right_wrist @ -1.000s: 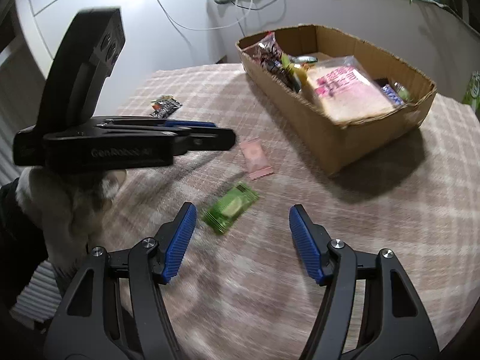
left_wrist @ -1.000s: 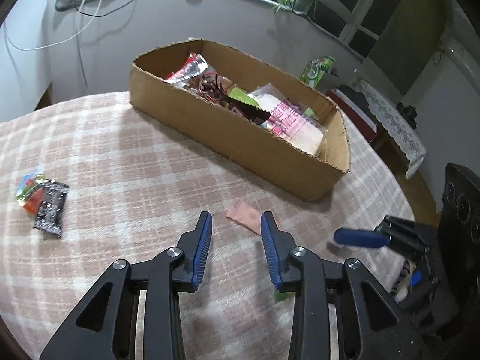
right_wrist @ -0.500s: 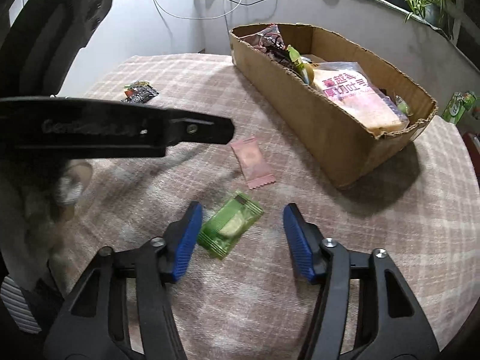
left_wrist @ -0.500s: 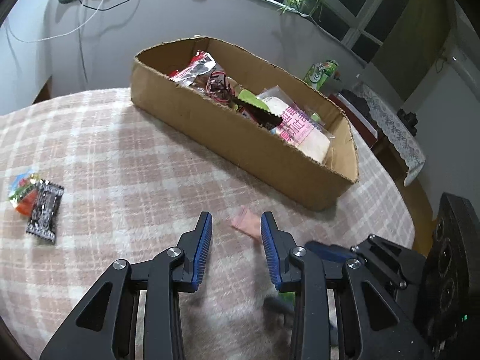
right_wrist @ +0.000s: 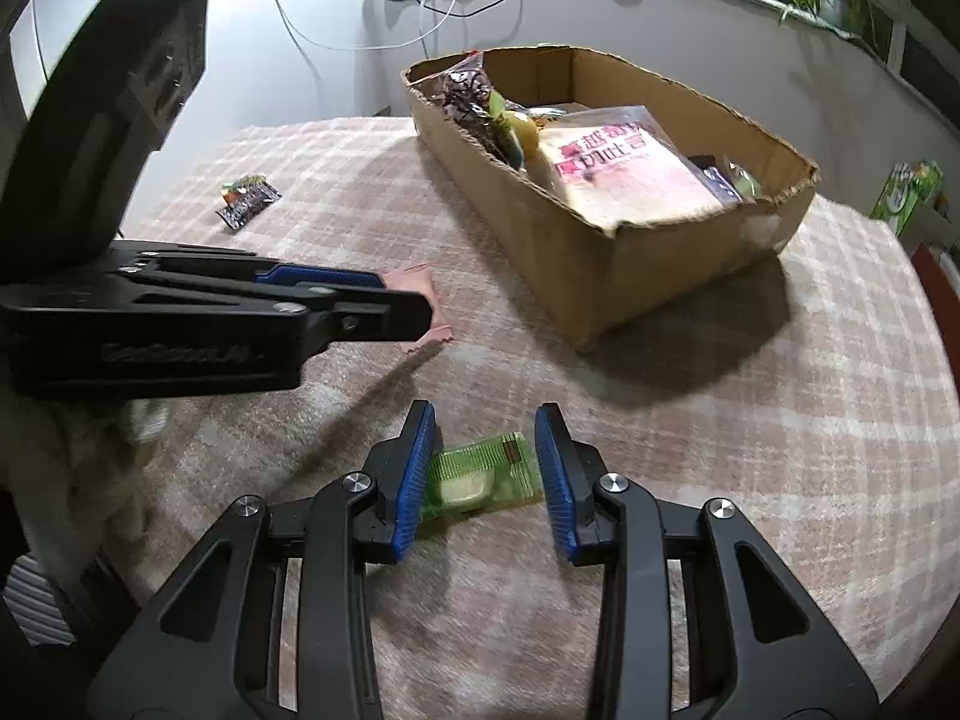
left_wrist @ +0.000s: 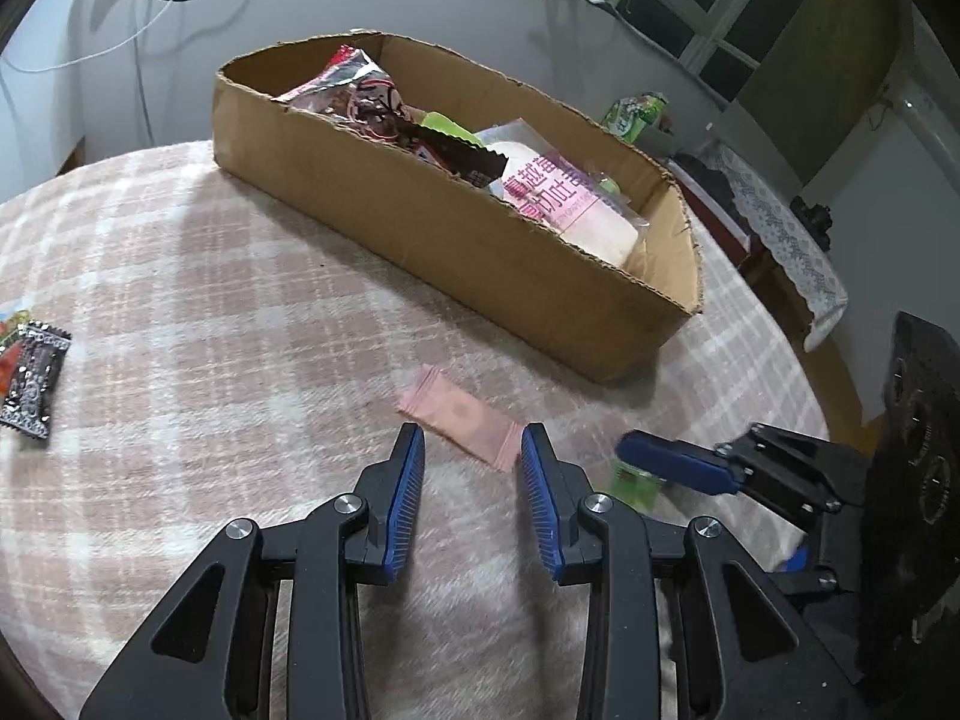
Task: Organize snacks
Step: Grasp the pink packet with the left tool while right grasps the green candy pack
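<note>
Right wrist view: our right gripper (right_wrist: 483, 468) is apart around the green candy packet (right_wrist: 480, 477), low in the middle. Our left gripper (left_wrist: 471, 495) is apart near the pink packet (left_wrist: 462, 415). The flat wrappers could slip out.

The right gripper (right_wrist: 485, 420) is brought down and forward over the green snack packet (right_wrist: 480, 474), which now lies between its blue fingers (right_wrist: 414, 474) instead of ahead of them. The gap between those fingers is narrowed from a wide spread, though the packet is not yet clamped. The left gripper (left_wrist: 473, 441) is moved forward to the pink snack packet (left_wrist: 459, 417), whose near end now sits between its fingertips. In the right wrist view, part of the pink packet is now hidden behind the left gripper.
</note>
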{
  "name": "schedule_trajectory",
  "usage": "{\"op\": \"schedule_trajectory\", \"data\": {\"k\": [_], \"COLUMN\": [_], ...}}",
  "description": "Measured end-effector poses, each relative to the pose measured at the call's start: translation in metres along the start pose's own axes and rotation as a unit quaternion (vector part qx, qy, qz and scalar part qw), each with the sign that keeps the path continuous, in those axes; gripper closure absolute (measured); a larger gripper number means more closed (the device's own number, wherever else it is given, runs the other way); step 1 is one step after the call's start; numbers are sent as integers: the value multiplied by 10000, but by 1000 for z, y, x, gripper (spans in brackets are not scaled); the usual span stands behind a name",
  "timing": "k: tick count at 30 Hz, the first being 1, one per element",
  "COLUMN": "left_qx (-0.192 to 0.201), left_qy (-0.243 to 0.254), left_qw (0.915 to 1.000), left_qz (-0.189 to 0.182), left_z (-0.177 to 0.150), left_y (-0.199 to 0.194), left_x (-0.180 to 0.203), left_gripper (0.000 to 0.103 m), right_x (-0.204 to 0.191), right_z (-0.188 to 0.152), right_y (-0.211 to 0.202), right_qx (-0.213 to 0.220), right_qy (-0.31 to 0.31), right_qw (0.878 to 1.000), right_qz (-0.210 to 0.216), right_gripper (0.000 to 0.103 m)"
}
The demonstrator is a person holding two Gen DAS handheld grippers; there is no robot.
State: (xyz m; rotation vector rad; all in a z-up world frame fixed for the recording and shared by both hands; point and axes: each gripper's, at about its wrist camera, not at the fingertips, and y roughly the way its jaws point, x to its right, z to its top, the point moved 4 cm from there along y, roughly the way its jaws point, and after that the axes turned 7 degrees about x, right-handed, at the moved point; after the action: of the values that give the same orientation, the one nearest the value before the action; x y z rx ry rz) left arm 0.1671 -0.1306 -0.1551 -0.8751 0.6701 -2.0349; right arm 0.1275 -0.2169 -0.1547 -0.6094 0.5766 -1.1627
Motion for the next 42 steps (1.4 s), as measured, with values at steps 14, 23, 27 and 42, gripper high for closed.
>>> {"op": "schedule_trajectory", "data": {"k": [14, 23, 27, 42], "left_qx": [172, 284, 305, 491], "left_qy": [898, 1068, 1061, 725], "left_qw": [9912, 9878, 9881, 9930], "left_qz": [962, 1095, 1076, 794], "left_z": [8, 7, 6, 5], "left_y": [22, 15, 14, -7], "left_x": [26, 13, 13, 10], "left_gripper": [59, 94, 96, 99], "right_x": [3, -8, -3, 11], "right_z": [-16, -17, -15, -13], "right_y": [-16, -16, -19, -40], "right_qx": [193, 210, 209, 402], "right_qy": [-8, -445, -341, -60], "right_qw": [9998, 9988, 9992, 9991], "right_qz": [87, -32, 39, 115], "right_gripper": [39, 65, 72, 77]}}
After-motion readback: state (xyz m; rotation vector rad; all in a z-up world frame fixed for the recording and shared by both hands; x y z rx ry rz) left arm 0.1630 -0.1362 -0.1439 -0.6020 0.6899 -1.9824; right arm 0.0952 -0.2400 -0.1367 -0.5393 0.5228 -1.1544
